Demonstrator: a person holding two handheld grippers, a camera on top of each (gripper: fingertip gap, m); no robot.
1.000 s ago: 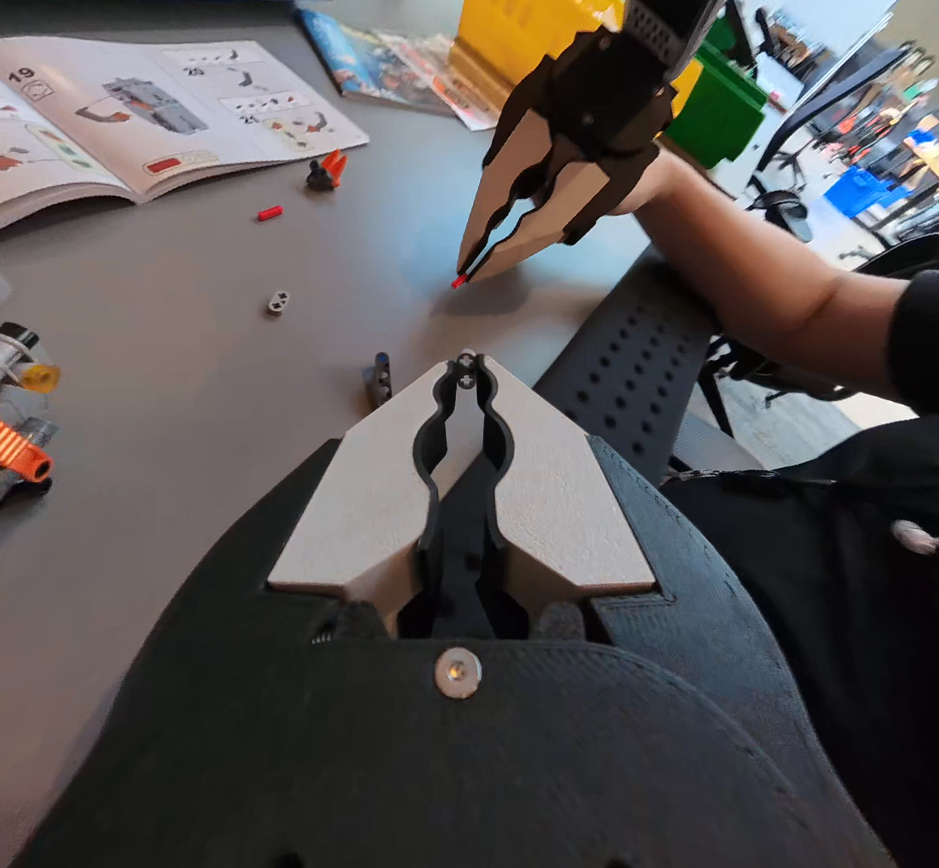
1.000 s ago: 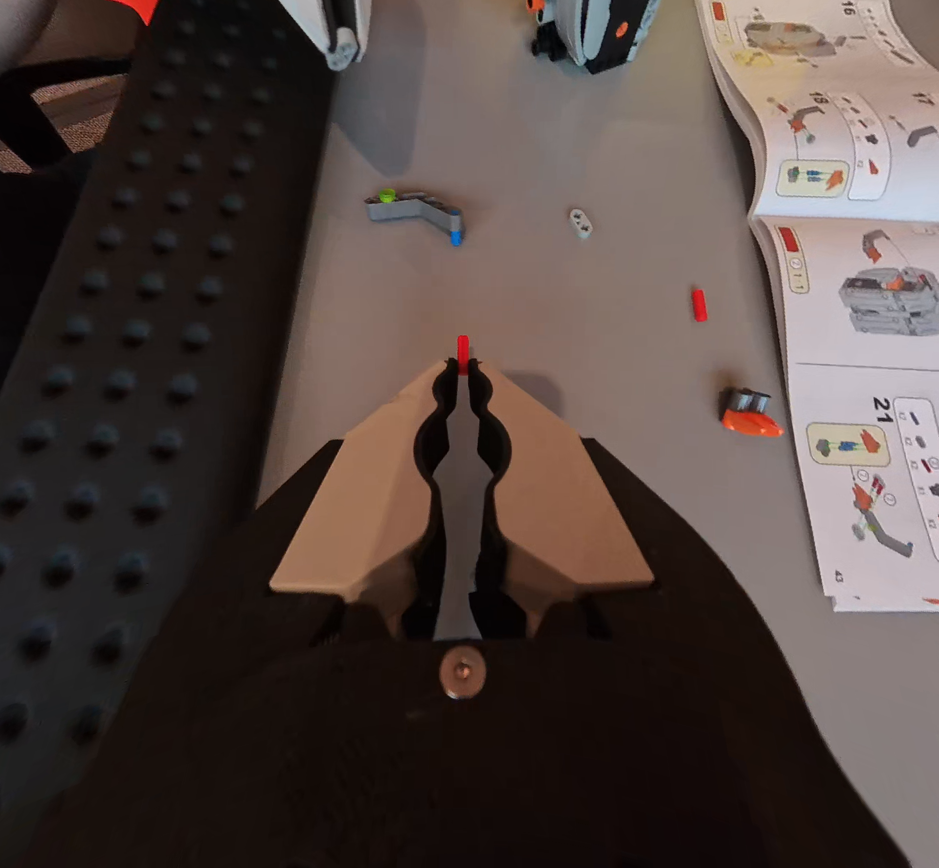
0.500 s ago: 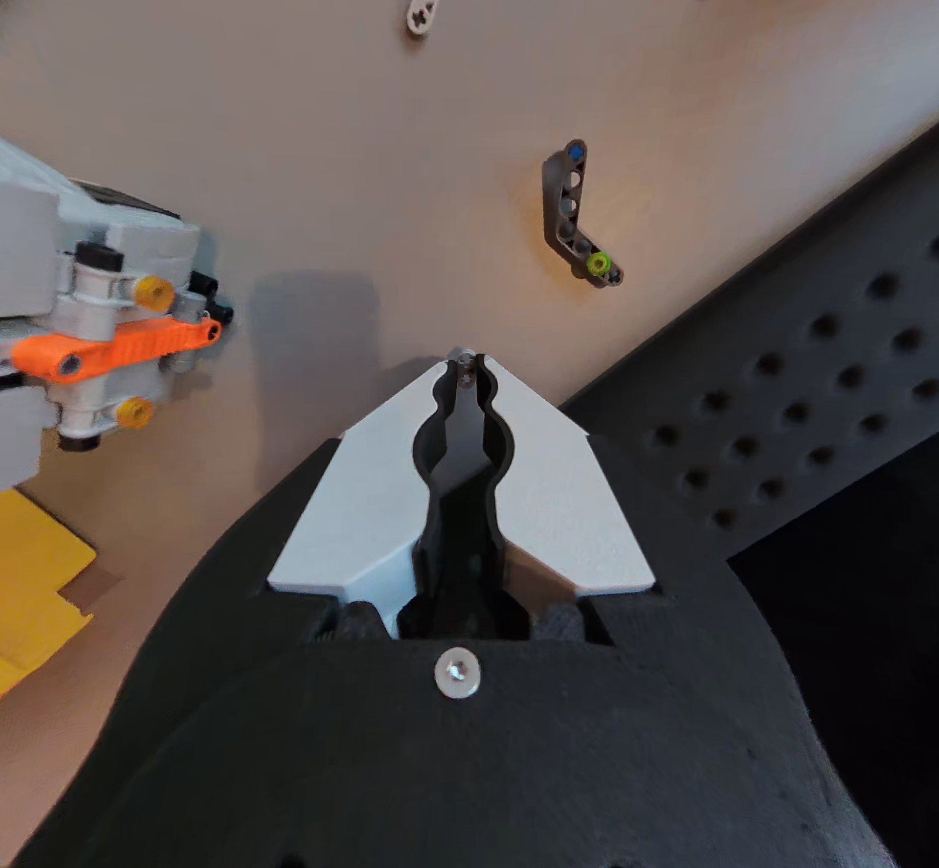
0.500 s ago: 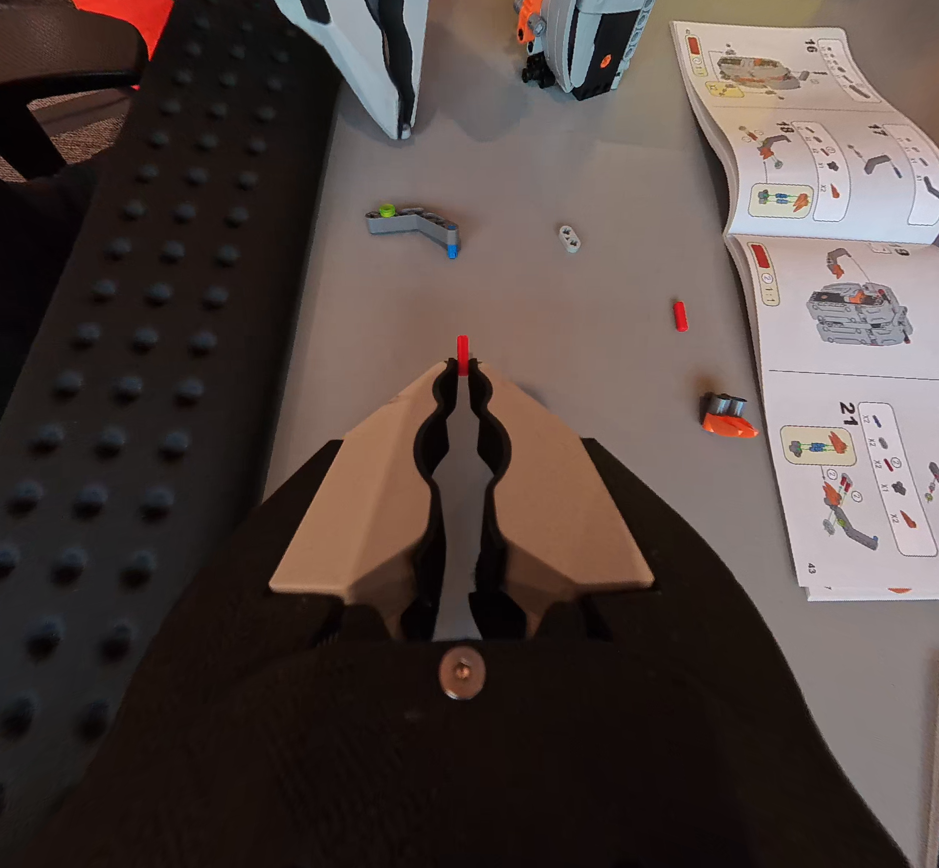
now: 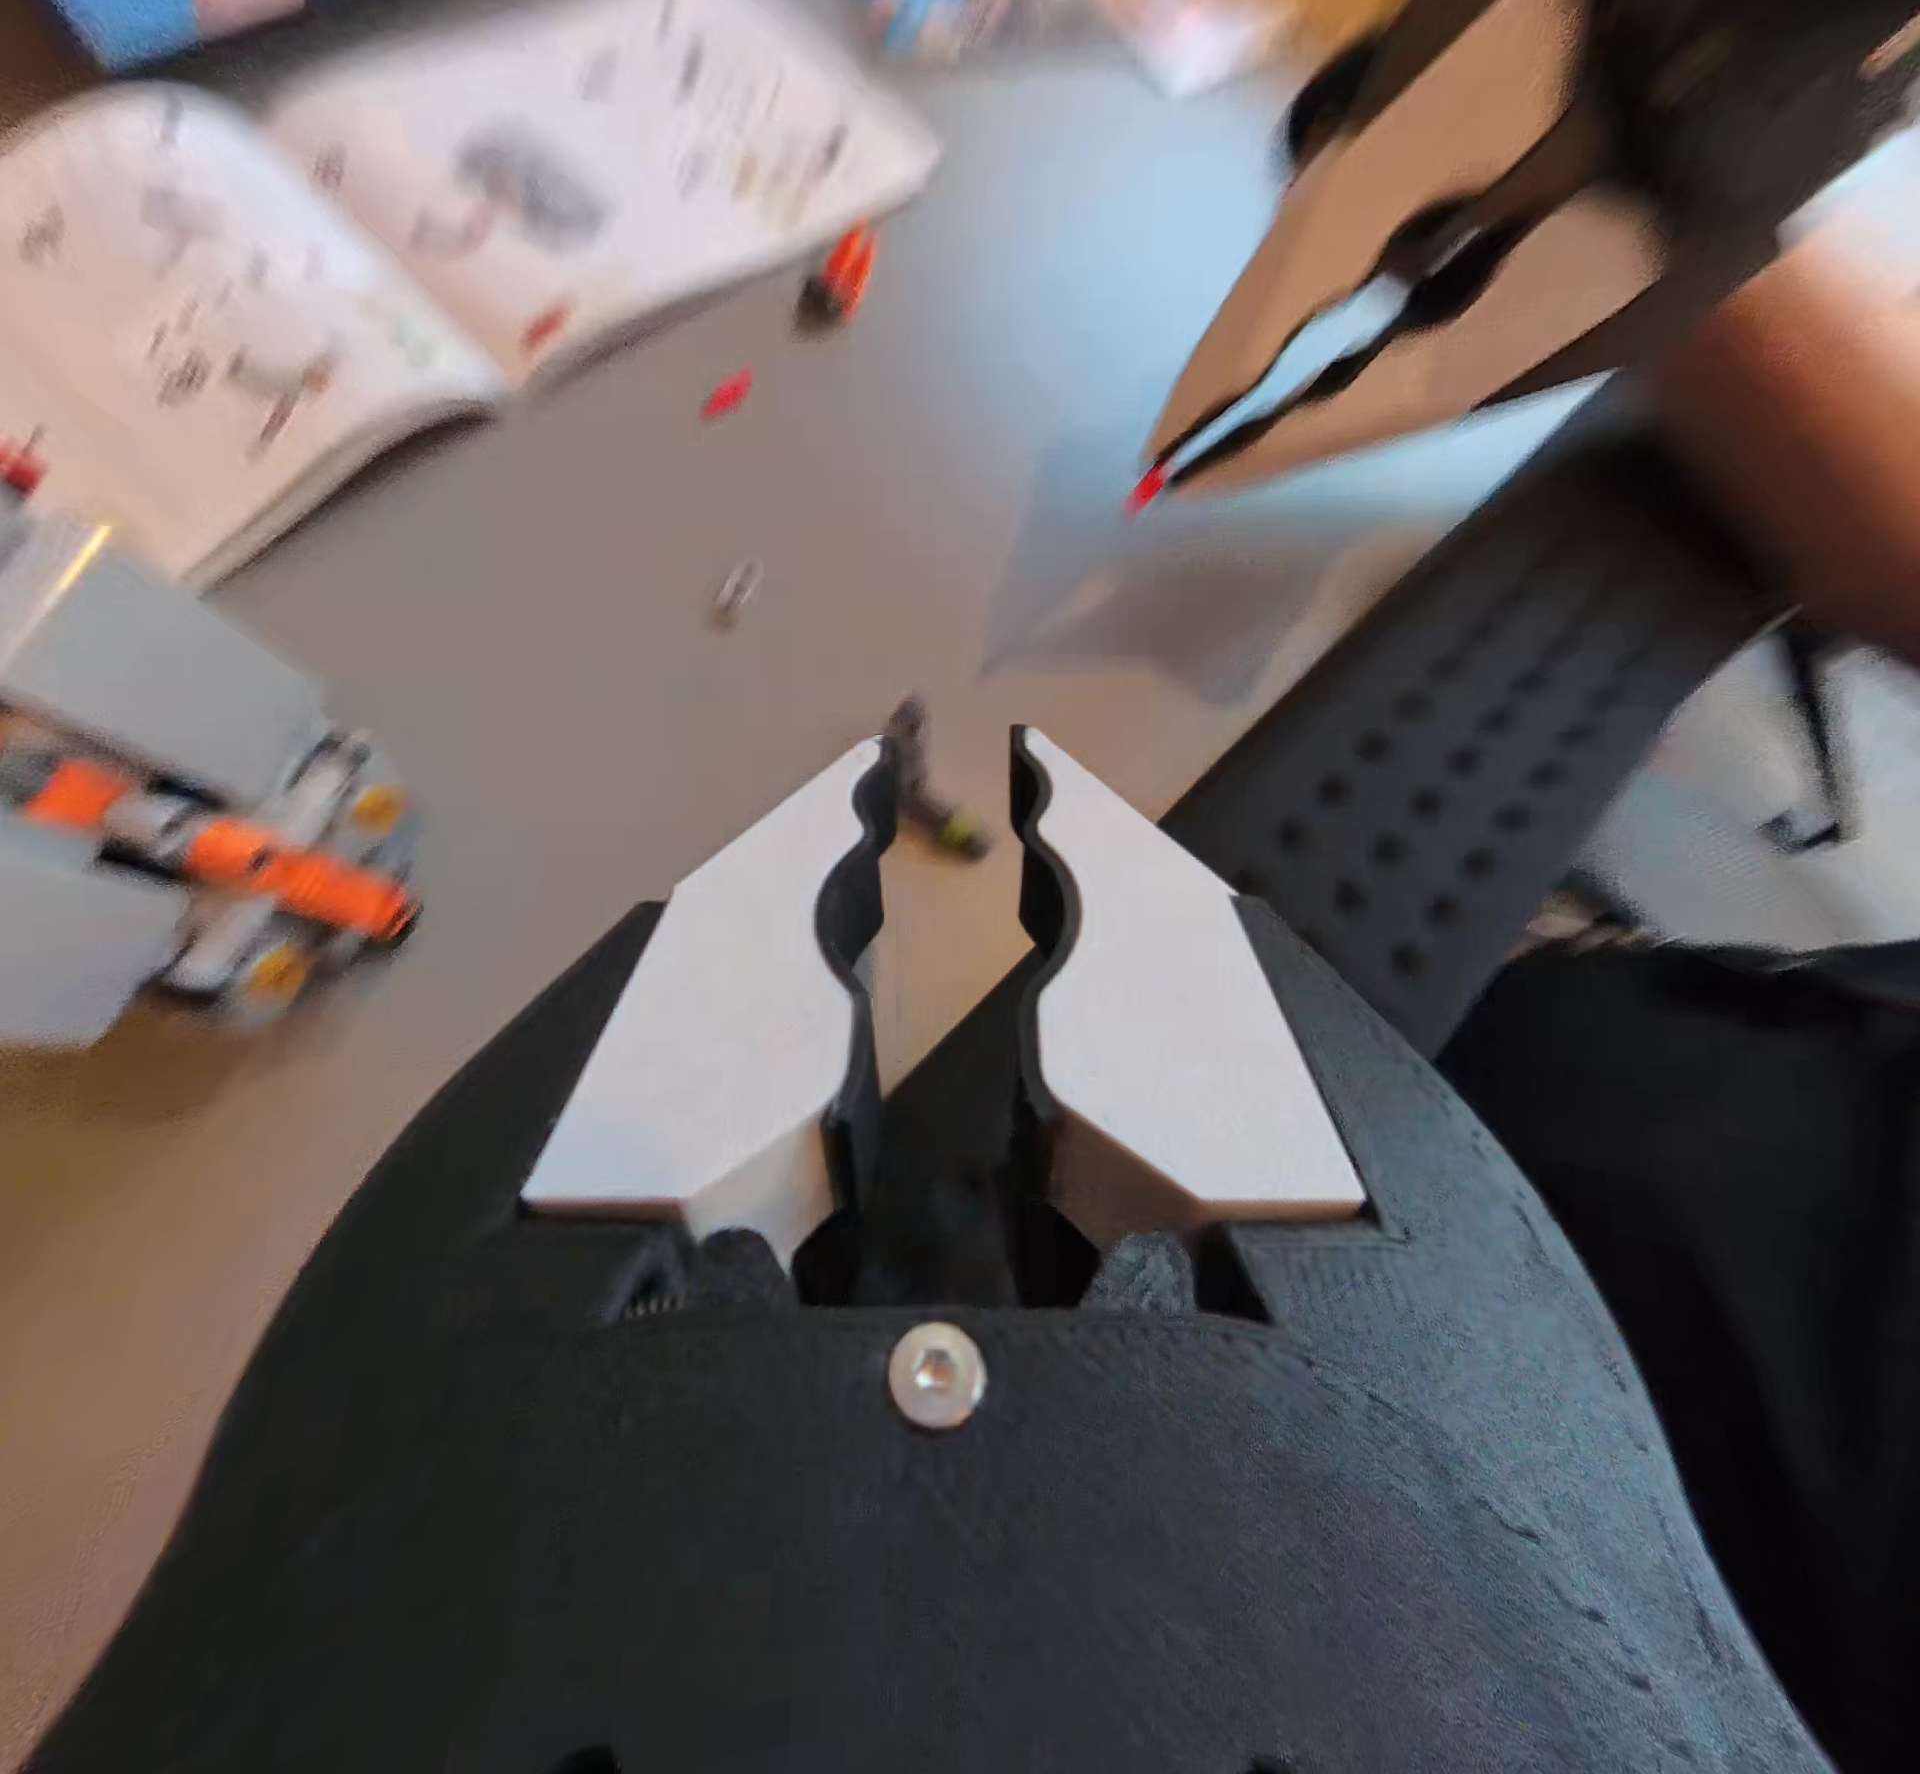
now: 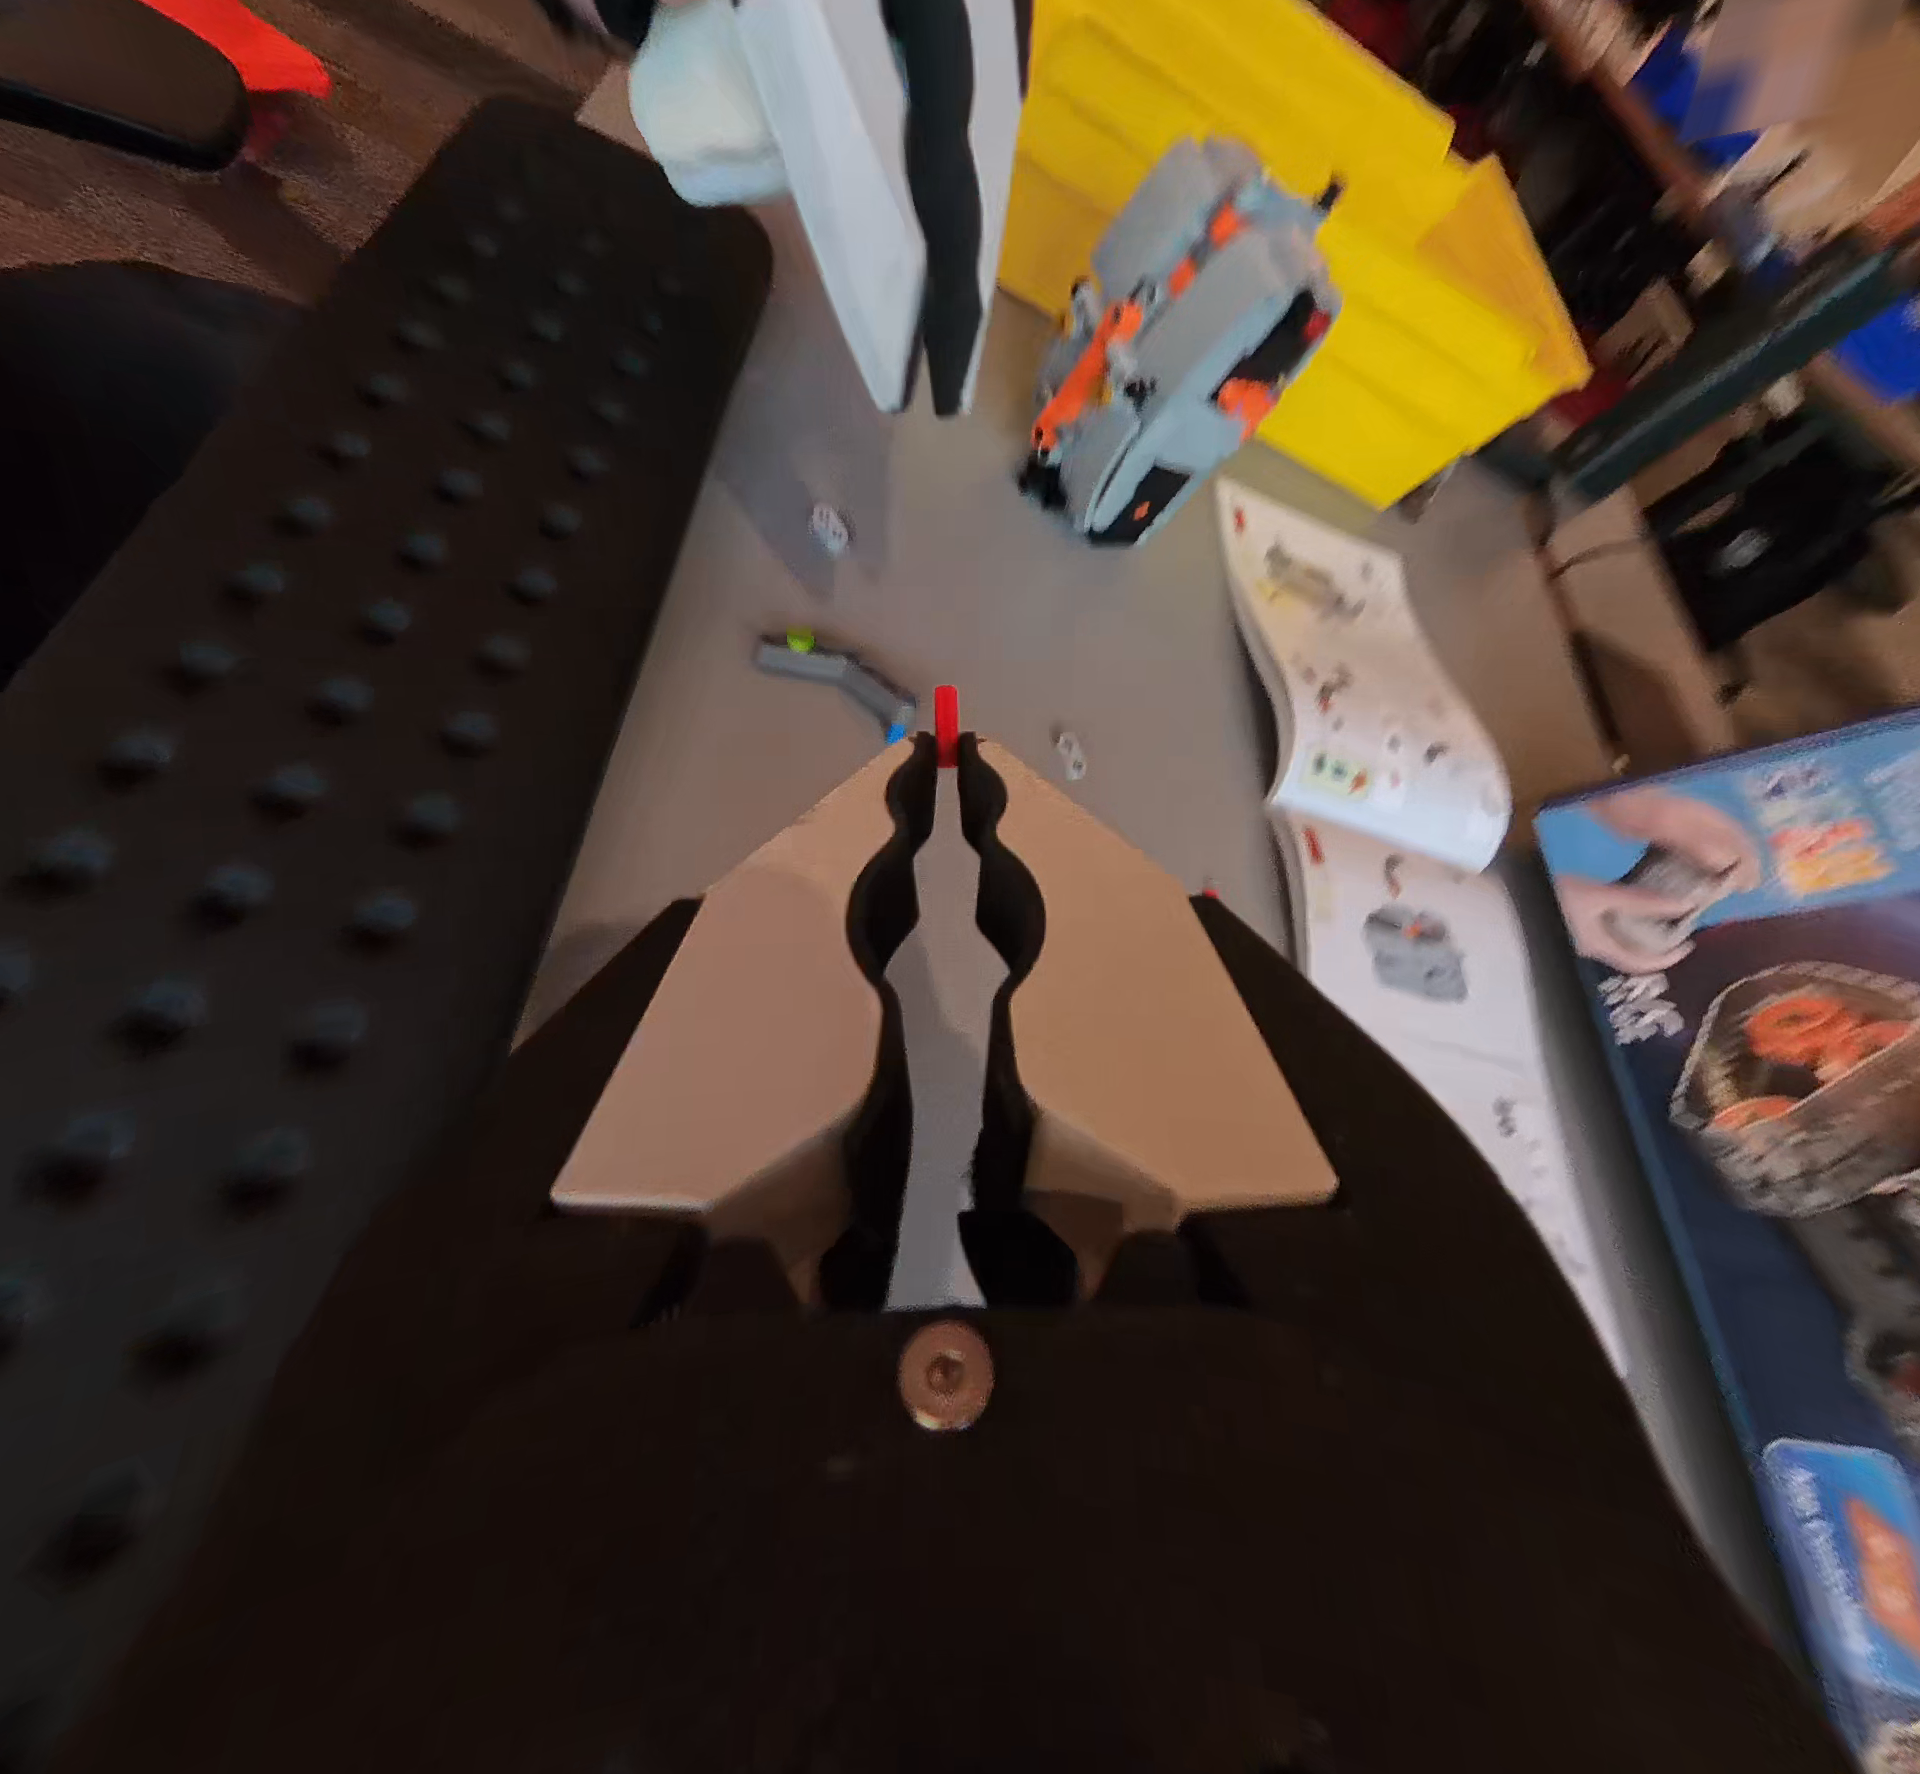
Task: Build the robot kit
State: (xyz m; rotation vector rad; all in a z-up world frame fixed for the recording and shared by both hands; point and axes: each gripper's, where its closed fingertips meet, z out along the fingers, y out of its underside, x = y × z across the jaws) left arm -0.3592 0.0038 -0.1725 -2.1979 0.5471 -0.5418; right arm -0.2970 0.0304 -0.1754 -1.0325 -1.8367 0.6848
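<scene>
Two tools over the grey worktop [image 5: 582, 644].
Left tool [image 5: 948, 737] gapes empty above a bent grey beam [image 5: 928, 794]; right tool [image 6: 943, 739] pinches a red pin [image 6: 944, 712].

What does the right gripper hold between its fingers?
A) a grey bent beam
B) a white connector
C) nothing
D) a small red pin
D: the red pin sticks out between the fingertips of the right gripper, shut on it above the table.

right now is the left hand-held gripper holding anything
No, the left hand-held gripper is open, with only table showing between its fingers.
</scene>
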